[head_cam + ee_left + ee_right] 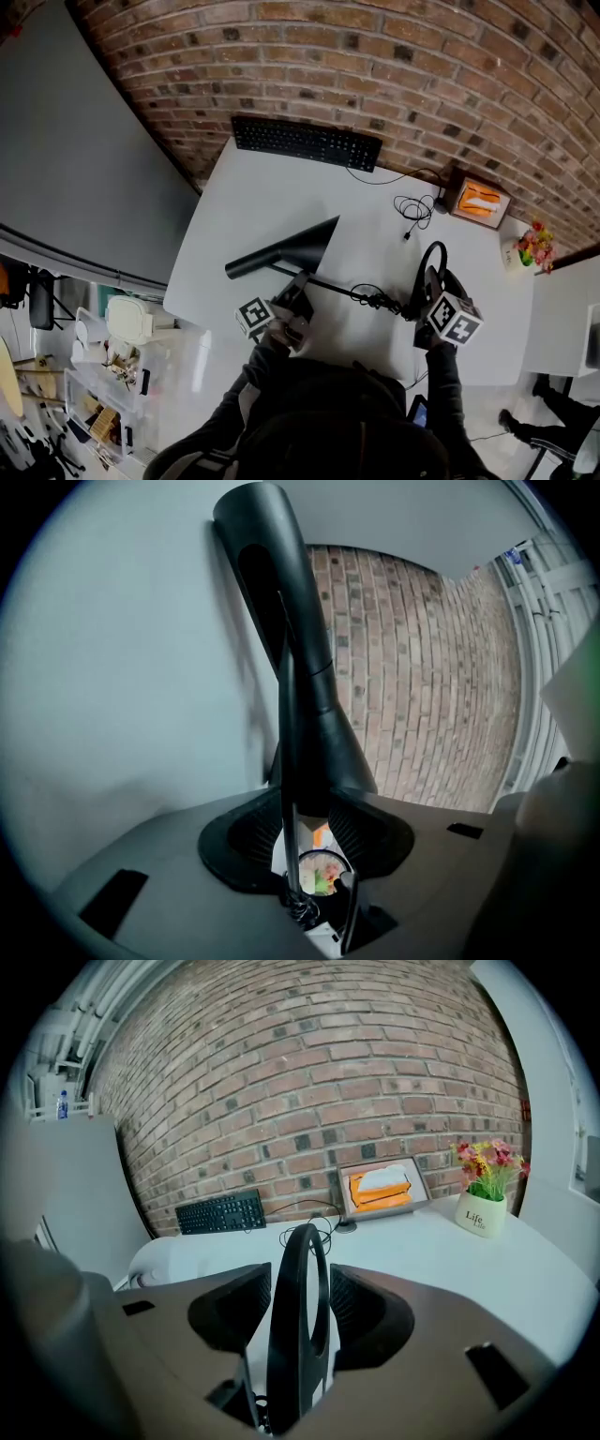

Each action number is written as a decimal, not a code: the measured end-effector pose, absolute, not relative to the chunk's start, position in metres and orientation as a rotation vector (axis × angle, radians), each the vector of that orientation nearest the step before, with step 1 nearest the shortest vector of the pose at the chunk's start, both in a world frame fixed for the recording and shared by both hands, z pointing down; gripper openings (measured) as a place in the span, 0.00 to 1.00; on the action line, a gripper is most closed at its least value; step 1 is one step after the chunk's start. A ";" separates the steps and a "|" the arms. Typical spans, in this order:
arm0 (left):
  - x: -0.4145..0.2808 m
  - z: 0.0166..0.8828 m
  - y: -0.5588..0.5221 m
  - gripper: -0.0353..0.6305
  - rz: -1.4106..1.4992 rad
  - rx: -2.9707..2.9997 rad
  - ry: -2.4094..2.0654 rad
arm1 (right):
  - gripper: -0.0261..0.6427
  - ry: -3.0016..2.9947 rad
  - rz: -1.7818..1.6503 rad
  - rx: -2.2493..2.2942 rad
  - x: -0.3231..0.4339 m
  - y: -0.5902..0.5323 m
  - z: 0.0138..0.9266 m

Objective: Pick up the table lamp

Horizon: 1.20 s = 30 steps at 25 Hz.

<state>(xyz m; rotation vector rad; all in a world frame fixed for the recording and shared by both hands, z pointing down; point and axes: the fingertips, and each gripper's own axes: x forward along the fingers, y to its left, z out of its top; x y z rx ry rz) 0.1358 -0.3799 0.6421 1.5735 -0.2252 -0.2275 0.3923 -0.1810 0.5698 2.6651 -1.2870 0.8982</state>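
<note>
Right gripper (300,1305) grips the table lamp (292,246) by its upright ring base (283,1335), a pad against each side. Left gripper (307,834) has its jaws apart around the thin stem (288,752), the shade (281,602) just ahead. Far beyond the right gripper, a keyboard (220,1211) lies on the white table (525,1260) by the brick wall (309,1072)

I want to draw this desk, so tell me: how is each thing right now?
table lamp: on its side, not upright
left gripper: open, thin rod between its jaws
right gripper: shut on the ring base
flower pot: upright
cable: loosely coiled
tissue box: white tissue showing on top
</note>
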 end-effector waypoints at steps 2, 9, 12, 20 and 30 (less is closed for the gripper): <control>0.137 0.641 -0.381 0.27 -0.248 1.551 -0.220 | 0.29 -1.283 0.906 2.659 0.393 -0.183 0.572; 0.136 0.654 -0.384 0.12 -0.205 1.507 -0.289 | 0.28 -1.244 0.949 2.613 0.397 -0.186 0.581; 0.133 0.659 -0.383 0.11 -0.179 1.502 -0.316 | 0.13 -1.230 0.974 2.573 0.393 -0.190 0.587; 0.134 0.660 -0.383 0.11 -0.173 1.512 -0.322 | 0.08 -1.223 0.941 2.572 0.394 -0.192 0.588; 0.131 0.658 -0.383 0.11 -0.161 1.528 -0.316 | 0.07 -1.229 0.892 2.598 0.389 -0.190 0.585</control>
